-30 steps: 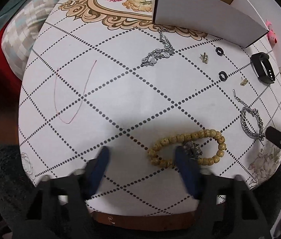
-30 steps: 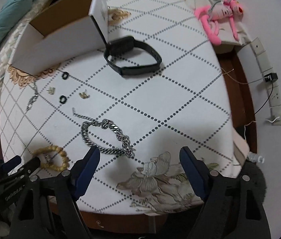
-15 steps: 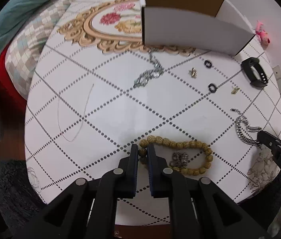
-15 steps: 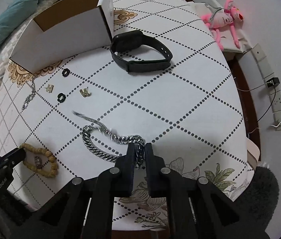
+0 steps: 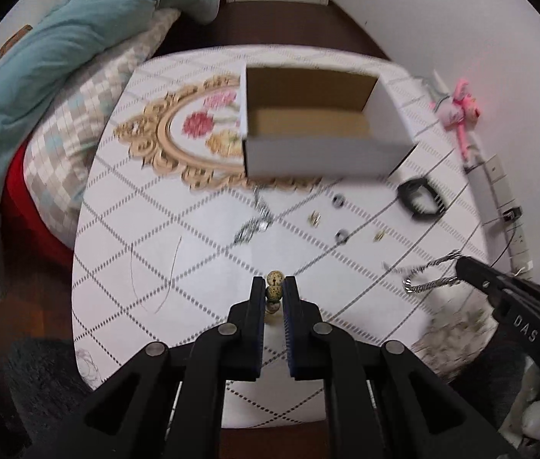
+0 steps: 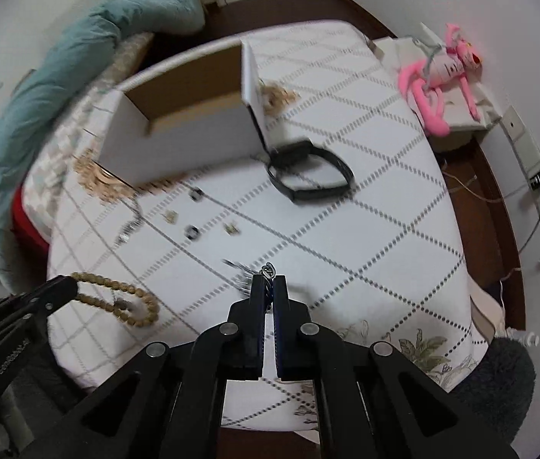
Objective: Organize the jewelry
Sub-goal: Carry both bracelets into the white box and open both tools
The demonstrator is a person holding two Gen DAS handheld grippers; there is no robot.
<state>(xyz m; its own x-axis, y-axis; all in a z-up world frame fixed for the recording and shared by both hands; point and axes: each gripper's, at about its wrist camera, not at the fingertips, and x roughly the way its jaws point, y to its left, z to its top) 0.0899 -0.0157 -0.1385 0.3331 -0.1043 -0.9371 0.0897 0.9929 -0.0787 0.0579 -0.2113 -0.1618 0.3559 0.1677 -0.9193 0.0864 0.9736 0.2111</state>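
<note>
Right now the left gripper (image 5: 273,292) has its black fingers pinched on the tan wooden bead bracelet (image 5: 274,290), a few speckled beads showing between the tips; from the right wrist view the rest of that bracelet (image 6: 124,298) hangs as a loop off the left gripper tip at about 8 o'clock, seemingly just above the white dotted-diamond tablecloth (image 5: 201,267). Right gripper (image 6: 268,290) is pressed together on the silver curb-chain bracelet (image 6: 268,269), one link poking out past the tips; in the left wrist view the chain (image 5: 428,277) dangles blurred from the right gripper tip at 3 o'clock. Further out at 12 o'clock from the left gripper sit two small black rings (image 5: 341,236), small gold earrings (image 5: 314,218) and a thin silver chain (image 5: 254,225), lying on the cloth apart from each other. A black fitness band (image 6: 310,170) lies at 12 to 1 o'clock from the right gripper, touching the corner of the open white cardboard box (image 5: 319,155), which looks empty inside with a brown interior. Thin dark thread loop (image 5: 151,267) at 9 o'clock of the left gripper. Off the table: teal quilt (image 5: 59,69) at 10 o'clock, pink plush toy (image 6: 444,72) at 1 o'clock of the right wrist view.
</note>
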